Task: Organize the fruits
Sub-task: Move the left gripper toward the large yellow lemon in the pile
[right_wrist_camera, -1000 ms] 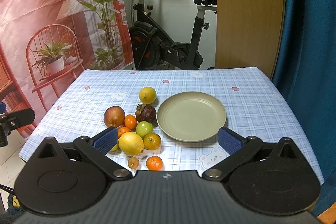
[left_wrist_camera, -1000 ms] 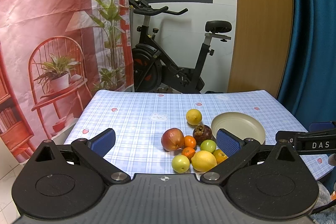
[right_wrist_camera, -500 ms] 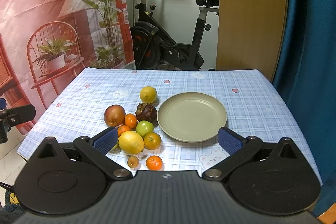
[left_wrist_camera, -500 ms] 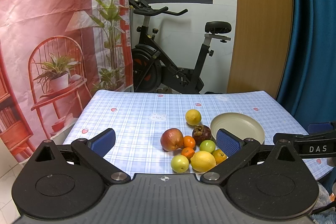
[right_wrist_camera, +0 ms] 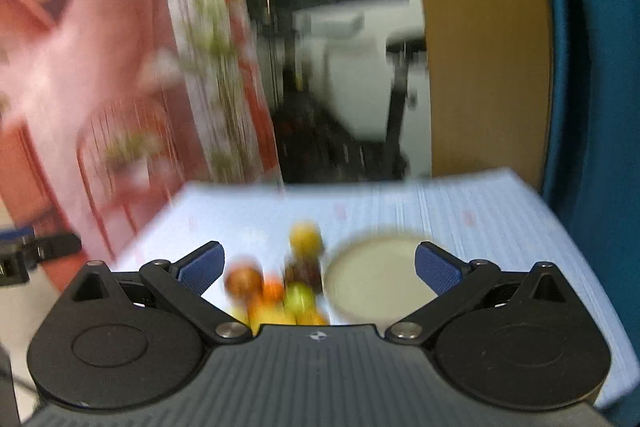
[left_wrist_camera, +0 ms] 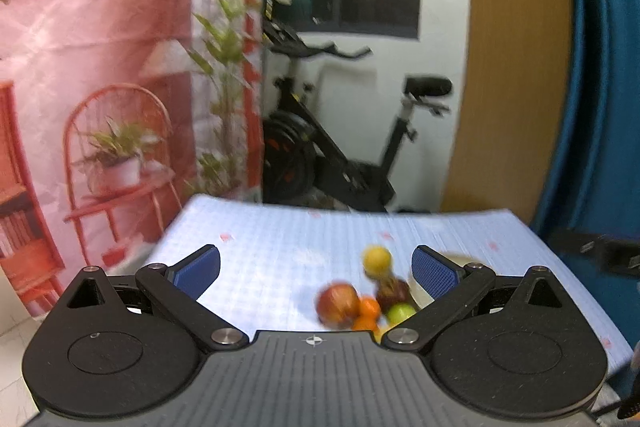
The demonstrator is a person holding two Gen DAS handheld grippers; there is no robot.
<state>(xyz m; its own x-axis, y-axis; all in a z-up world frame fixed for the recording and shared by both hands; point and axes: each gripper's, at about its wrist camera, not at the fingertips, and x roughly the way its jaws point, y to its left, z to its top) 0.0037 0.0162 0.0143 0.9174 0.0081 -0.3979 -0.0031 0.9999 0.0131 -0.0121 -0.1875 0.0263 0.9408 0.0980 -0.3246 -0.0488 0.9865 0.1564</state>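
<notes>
Both the left gripper [left_wrist_camera: 316, 269] and right gripper [right_wrist_camera: 318, 267] hang wide-jawed and empty above the checked table [right_wrist_camera: 480, 211]. Beyond them, blurred fruits [right_wrist_camera: 276, 291] cluster just left of an empty plate [right_wrist_camera: 372, 287]; an exercise bike [left_wrist_camera: 340, 155] stands behind.

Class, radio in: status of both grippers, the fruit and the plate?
Left gripper and right gripper open, holding nothing. Fruit pile on tablecloth beside bare plate. Nothing blocking.
</notes>
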